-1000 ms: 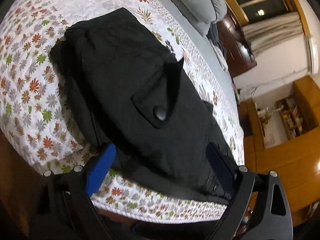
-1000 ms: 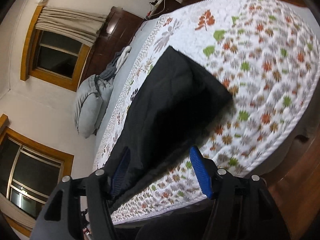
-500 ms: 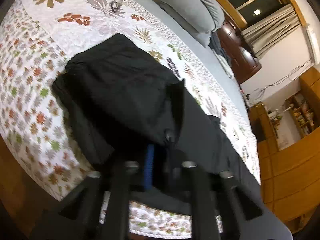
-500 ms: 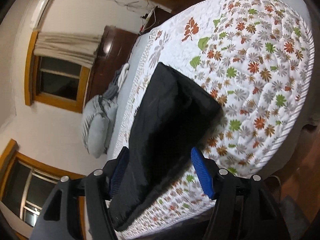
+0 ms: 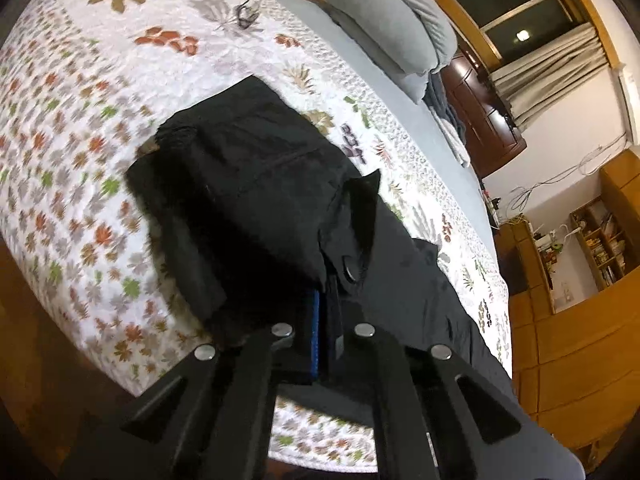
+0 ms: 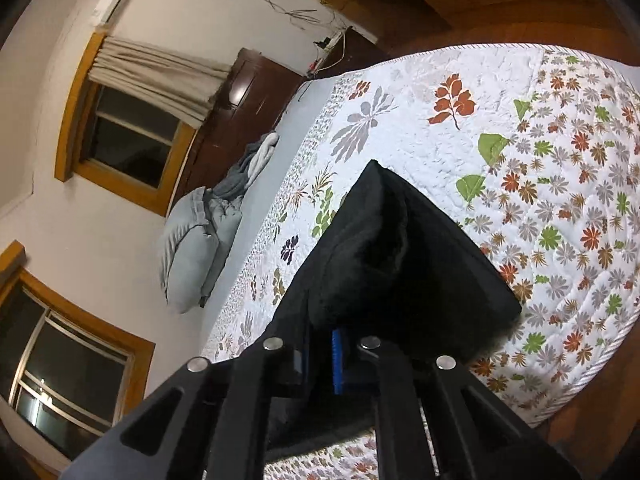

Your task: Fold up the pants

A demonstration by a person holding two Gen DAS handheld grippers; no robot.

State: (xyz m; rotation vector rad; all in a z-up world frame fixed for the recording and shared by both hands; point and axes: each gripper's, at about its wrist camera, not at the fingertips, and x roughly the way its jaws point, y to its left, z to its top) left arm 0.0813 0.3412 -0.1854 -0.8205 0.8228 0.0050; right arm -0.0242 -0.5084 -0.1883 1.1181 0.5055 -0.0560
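Black pants (image 5: pixel 256 184) lie on the floral quilt of a bed, near its edge. My left gripper (image 5: pixel 324 304) is shut on the pants near a pocket flap with a round button (image 5: pixel 351 271), lifting the cloth a little. In the right wrist view the other end of the pants (image 6: pixel 404 264) is raised off the quilt. My right gripper (image 6: pixel 326 340) is shut on the near edge of that end. Blue finger pads (image 6: pixel 337 360) show between the black jaws.
The quilted bed cover (image 5: pixel 80 128) also shows in the right wrist view (image 6: pixel 560 168). Grey pillows (image 5: pixel 384 28) lie at the head end. A dark wardrobe (image 6: pixel 236 112) and curtained windows stand behind. Wooden cabinets (image 5: pixel 580 320) are on the right. The wood floor (image 6: pixel 592 432) borders the bed.
Both grippers went from open to shut on the pants: the left closed first, the right within the last half second. Both ends are now lifted slightly off the quilt.
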